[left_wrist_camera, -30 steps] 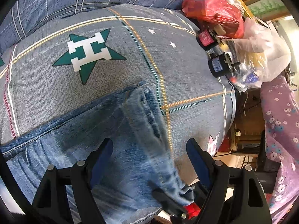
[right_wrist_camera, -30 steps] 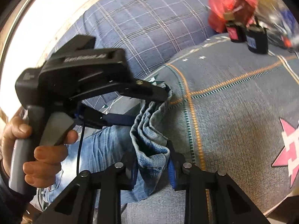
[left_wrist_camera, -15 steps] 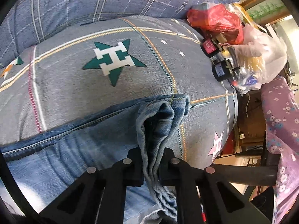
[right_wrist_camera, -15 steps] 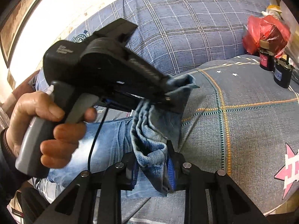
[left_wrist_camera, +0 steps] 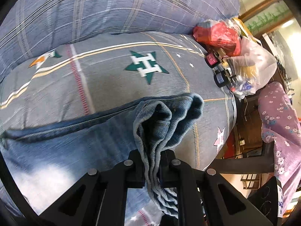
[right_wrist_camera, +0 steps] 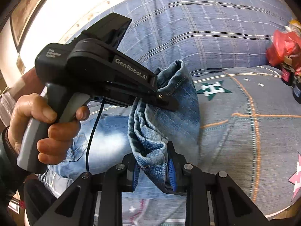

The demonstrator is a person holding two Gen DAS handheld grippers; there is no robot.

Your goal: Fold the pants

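Blue denim pants (left_wrist_camera: 75,143) lie on a grey bed cover (left_wrist_camera: 112,82) with star prints. My left gripper (left_wrist_camera: 152,166) is shut on the bunched leg-end hem of the pants, lifted off the bed. My right gripper (right_wrist_camera: 153,171) is shut on the same bunched end of the pants (right_wrist_camera: 150,131) a little lower. The left gripper (right_wrist_camera: 163,98) also shows in the right wrist view, held by a hand (right_wrist_camera: 47,124), just above and behind my right fingers. The rest of the pants trails left across the bed.
A blue plaid duvet (left_wrist_camera: 112,9) is heaped at the back. Red (left_wrist_camera: 220,35) and clear (left_wrist_camera: 252,69) plastic bags and two small dark jars (left_wrist_camera: 220,78) sit at the bed's far right edge. A purple floral cloth (left_wrist_camera: 280,131) hangs beyond the right edge.
My left gripper closed on the pants' hem and both grippers lifted the bunched end up and moved it left along the bed.
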